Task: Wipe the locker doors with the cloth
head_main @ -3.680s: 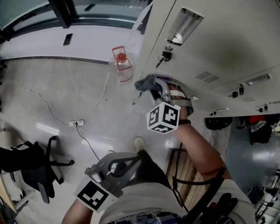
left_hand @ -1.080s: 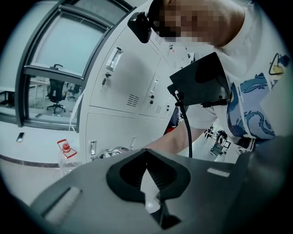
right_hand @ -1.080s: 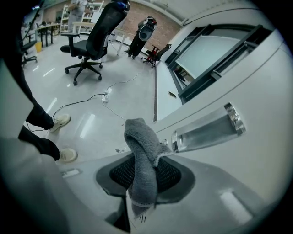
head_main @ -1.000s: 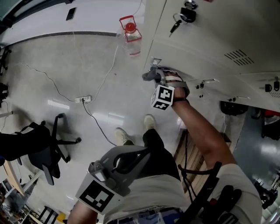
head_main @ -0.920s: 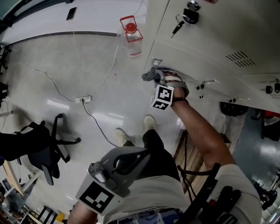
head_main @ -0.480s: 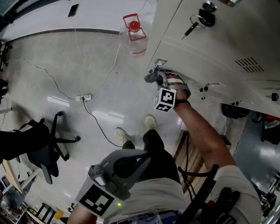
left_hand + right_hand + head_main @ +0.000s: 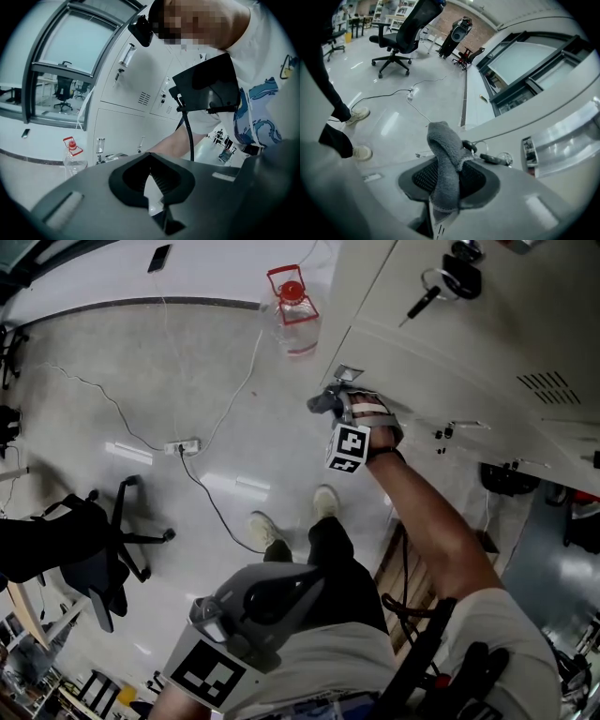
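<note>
At the pale metal locker door (image 7: 441,362), the grey fluffy cloth (image 7: 444,168) is clamped by the right gripper (image 7: 328,403); the left gripper (image 7: 153,185) is closed, empty. The cloth could be snagged by the nearby keys (image 7: 490,159).

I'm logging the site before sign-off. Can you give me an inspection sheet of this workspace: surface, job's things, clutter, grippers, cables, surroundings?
Surface: pale locker door, no marks visible; keys hang in its lock.
Job's things: grey cloth, by the door's lower corner; contact unclear.
Clutter: plastic bottle with red cap, on the floor beside the lockers.
Grippers: right hand-held gripper shut on the cloth; left hand-held gripper shut, empty, held at the person's waist.
Cables: power strip with leads running across the floor.
Surroundings: office chair; window.
</note>
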Motion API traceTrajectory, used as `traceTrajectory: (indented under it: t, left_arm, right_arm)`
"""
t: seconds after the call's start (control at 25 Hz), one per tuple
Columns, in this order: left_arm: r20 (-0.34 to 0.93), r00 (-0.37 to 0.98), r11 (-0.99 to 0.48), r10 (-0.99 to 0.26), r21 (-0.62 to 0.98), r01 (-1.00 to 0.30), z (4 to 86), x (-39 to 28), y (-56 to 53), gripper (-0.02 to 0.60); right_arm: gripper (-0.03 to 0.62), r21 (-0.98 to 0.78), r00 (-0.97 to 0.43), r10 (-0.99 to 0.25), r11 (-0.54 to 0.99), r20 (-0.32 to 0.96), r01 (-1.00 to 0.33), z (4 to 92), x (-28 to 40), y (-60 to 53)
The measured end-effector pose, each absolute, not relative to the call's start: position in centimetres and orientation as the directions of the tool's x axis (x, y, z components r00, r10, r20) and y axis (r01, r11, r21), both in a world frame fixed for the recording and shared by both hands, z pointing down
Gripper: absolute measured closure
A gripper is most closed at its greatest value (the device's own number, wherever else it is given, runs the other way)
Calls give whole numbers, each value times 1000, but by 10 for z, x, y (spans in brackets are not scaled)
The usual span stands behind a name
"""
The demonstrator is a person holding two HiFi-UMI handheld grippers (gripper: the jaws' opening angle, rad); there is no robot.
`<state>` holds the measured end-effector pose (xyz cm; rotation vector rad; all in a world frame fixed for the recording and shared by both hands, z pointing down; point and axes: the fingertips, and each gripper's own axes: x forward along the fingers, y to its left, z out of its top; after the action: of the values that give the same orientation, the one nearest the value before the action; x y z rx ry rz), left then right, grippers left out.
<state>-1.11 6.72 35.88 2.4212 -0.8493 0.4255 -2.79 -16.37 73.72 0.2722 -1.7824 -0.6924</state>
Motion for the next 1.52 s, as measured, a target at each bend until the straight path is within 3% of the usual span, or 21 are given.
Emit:
traceTrajectory:
  t: [0.96, 1.12, 1.52]
  left_arm:
    - [499, 714, -612, -491, 386, -690, 376, -13, 65, 578]
    - [484, 727, -639, -487, 370, -674, 367, -10, 64, 578]
    - [387, 784, -734, -484, 308, -605, 315, -8, 67, 578]
  right_arm:
    - [479, 356, -243, -373, 928, 895, -112, 813, -13, -163]
    - [480, 349, -255, -372, 928, 893, -133, 792, 1, -153]
    - [479, 263, -332, -386, 895, 861, -359, 654, 45, -91]
